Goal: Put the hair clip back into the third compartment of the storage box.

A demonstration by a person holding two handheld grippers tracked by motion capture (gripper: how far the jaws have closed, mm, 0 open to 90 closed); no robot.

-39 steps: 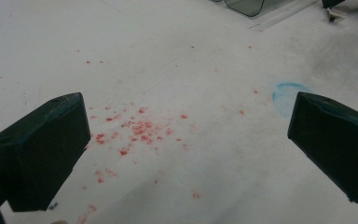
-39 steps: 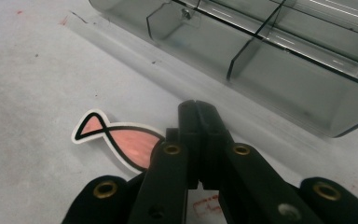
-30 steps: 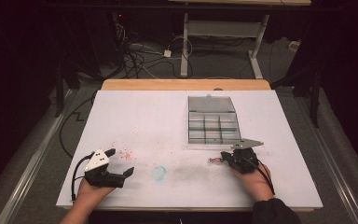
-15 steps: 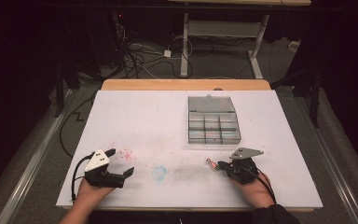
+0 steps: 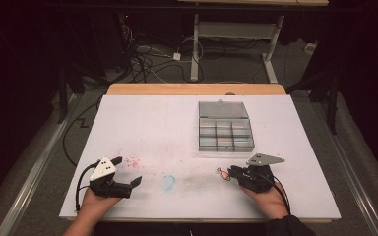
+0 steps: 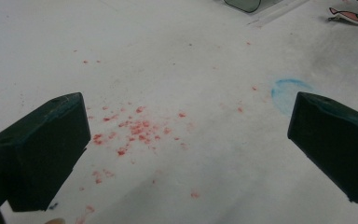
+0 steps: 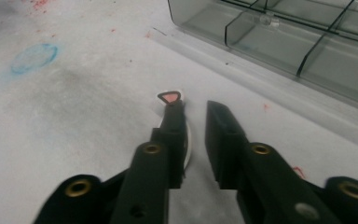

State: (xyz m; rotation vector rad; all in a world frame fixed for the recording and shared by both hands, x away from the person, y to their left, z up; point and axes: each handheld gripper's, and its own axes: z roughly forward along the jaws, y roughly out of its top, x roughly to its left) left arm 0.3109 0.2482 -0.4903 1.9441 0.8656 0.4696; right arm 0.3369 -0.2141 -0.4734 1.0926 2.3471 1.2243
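A small pink fish-shaped piece (image 5: 222, 173) with a green end lies on the white table, left of my right gripper (image 5: 232, 172). In the right gripper view the jaws of that gripper (image 7: 195, 106) stand a narrow gap apart. The fish (image 7: 169, 96) runs along and under the left jaw, with its pink tip poking out ahead. Just beyond it stands a clear compartment box (image 5: 225, 129), lid open and its cells looking empty (image 7: 307, 46). Near the front left edge my left gripper (image 5: 127, 170) rests wide open with nothing between its jaws (image 6: 186, 140). From there the fish (image 6: 348, 14) lies far off.
Red specks (image 5: 133, 161) and a faint blue ring (image 5: 168, 182) stain the table (image 5: 152, 123) between the grippers. A wooden strip (image 5: 197, 89) borders the far edge. Cables (image 5: 147, 59) and desk legs lie on the floor beyond.
My right gripper has drawn back from the box toward the person, and the fish has shifted slightly the same way. The left gripper has stayed put.
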